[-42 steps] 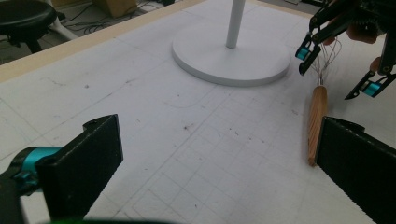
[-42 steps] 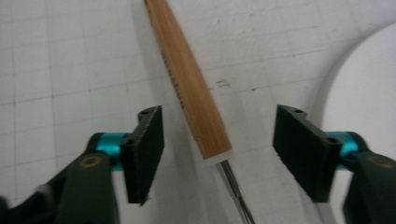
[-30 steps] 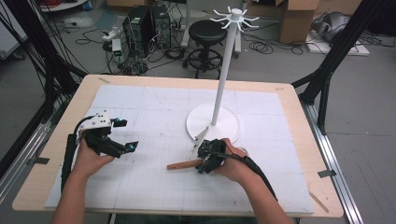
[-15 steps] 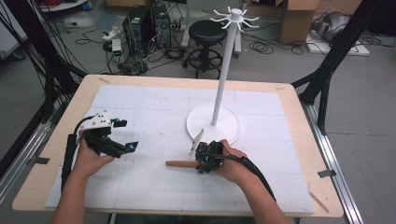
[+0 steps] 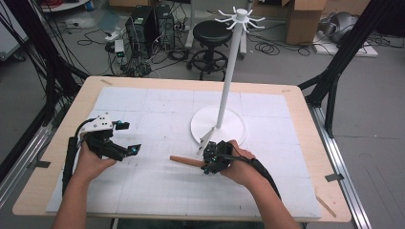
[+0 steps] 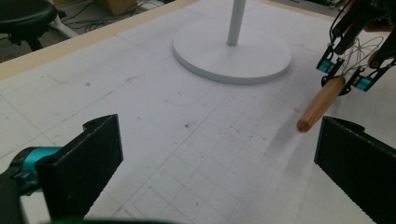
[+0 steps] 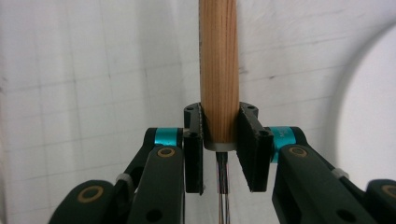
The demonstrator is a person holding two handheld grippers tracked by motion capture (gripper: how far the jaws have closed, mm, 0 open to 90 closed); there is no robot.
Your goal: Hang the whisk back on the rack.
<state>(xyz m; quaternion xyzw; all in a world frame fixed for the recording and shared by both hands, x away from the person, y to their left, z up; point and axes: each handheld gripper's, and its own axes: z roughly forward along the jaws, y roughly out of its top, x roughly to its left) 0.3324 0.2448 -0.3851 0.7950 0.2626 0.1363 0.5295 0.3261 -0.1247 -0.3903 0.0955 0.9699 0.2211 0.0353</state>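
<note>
right claw [image 7: 219,140] clamped on the wooden handle [image 7: 218,70], which projects ahead of it over the worktop [image 5: 157,191]; left claw [image 6: 224,163] apart, idle; keep grip centred, lift level.

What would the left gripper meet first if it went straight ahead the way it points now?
Probably the free end of the wooden handle held in the right gripper, at the right edge of its path. The white stand base lies farther ahead. Depth is unclear.

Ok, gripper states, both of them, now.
Left gripper: open, jaws wide apart, holding nothing.
Right gripper: shut on the wooden handle, clamped at its end where thin wires come out.
</note>
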